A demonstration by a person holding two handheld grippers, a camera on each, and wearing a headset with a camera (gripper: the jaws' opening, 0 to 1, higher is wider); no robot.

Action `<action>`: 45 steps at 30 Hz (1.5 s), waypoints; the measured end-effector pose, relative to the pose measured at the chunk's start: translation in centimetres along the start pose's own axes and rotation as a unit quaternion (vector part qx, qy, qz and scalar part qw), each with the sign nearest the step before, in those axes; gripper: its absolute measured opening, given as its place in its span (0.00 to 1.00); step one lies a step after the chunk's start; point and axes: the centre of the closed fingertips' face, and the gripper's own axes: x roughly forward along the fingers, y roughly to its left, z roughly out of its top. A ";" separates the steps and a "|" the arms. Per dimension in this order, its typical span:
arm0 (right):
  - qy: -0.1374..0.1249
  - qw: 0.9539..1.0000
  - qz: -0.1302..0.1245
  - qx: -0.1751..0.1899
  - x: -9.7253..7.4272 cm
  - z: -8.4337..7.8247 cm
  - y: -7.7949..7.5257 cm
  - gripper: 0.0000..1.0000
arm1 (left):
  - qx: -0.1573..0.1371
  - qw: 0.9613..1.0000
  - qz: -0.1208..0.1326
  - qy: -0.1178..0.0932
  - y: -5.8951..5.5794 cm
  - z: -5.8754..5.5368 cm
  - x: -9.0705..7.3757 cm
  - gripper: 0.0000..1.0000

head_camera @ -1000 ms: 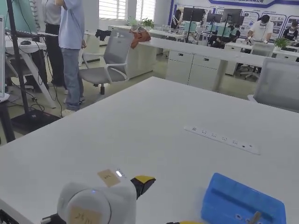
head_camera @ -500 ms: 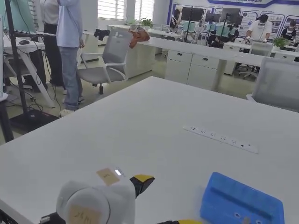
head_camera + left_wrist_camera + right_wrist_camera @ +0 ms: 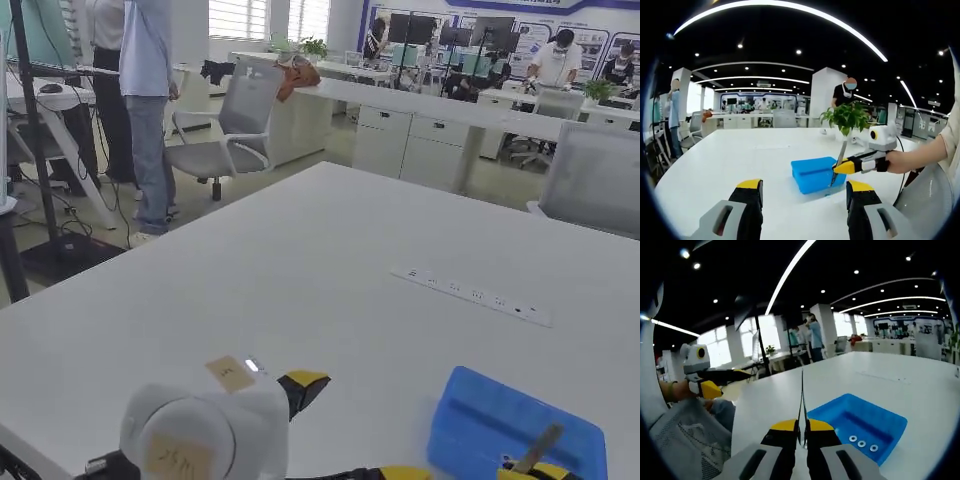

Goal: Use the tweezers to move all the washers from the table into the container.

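Blue rectangular plastic container (image 3: 515, 430) is sitting lower right in the head view, where the right gripper (image 3: 801, 432), clamped on slim metal tweezers (image 3: 538, 447), is rising back into frame after dipping out half a second ago, probably between drops. Three small metal washers (image 3: 861, 441) are lying inside it, lower right of the right gripper view. The left gripper (image 3: 805, 192) is hanging idle, jaws wide apart. The tweezer tips are too fine to show any load; the container's near edge is being cut off.
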 end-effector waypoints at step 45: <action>0.085 0.992 -0.087 0.030 5.3 -1.7 -7.7 0.03 | -0.006 1.000 0.002 0.005 0.1 -0.2 0.0 0.68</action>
